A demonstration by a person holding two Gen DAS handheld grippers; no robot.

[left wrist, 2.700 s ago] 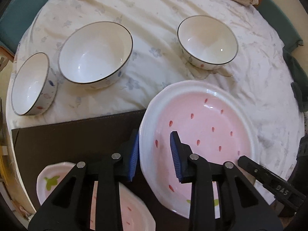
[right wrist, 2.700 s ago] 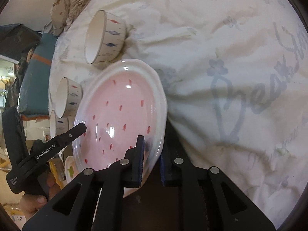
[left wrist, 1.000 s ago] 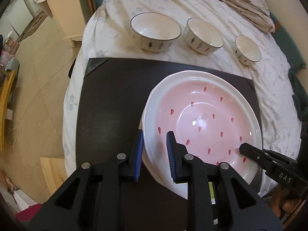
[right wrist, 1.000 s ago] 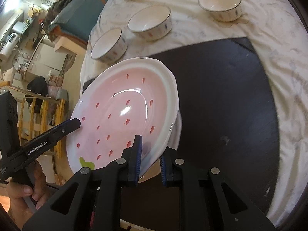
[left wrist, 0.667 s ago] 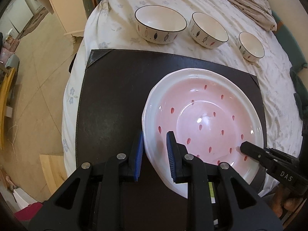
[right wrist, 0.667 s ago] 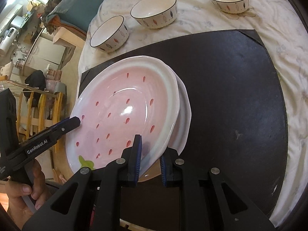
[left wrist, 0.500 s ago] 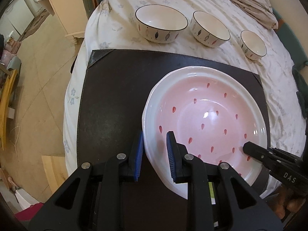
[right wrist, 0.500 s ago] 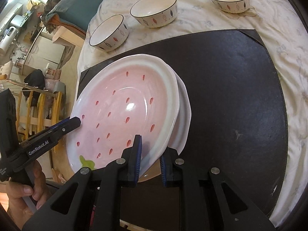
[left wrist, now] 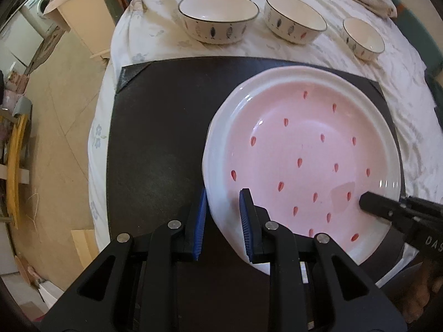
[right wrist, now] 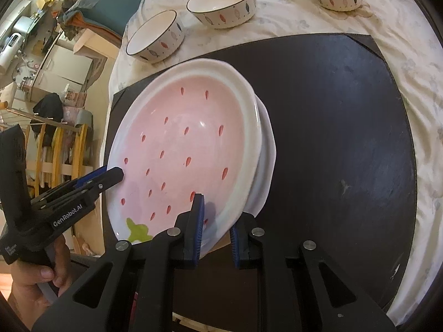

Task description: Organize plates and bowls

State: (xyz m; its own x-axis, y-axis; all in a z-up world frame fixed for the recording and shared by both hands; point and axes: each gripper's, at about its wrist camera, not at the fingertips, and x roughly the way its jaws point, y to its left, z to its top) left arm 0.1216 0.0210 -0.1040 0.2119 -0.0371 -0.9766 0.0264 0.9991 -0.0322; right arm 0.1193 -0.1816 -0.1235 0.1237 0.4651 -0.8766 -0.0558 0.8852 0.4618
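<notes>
Since half a second ago we have brought the pink strawberry plate (left wrist: pixel 304 149) lower over the black mat (left wrist: pixel 160 127). Our left gripper (left wrist: pixel 223 218) clamps its near-left rim, while our right gripper (right wrist: pixel 216 222) clamps the opposite rim. A second plate (right wrist: pixel 267 149) shows just beneath it. Three fish-patterned bowls (left wrist: pixel 218 18) sit beyond both grippers, on the floral sheet (left wrist: pixel 387 63).

Pink strawberry plate (left wrist: pixel 301 149) rests atop another plate (right wrist: pixel 267 149).
</notes>
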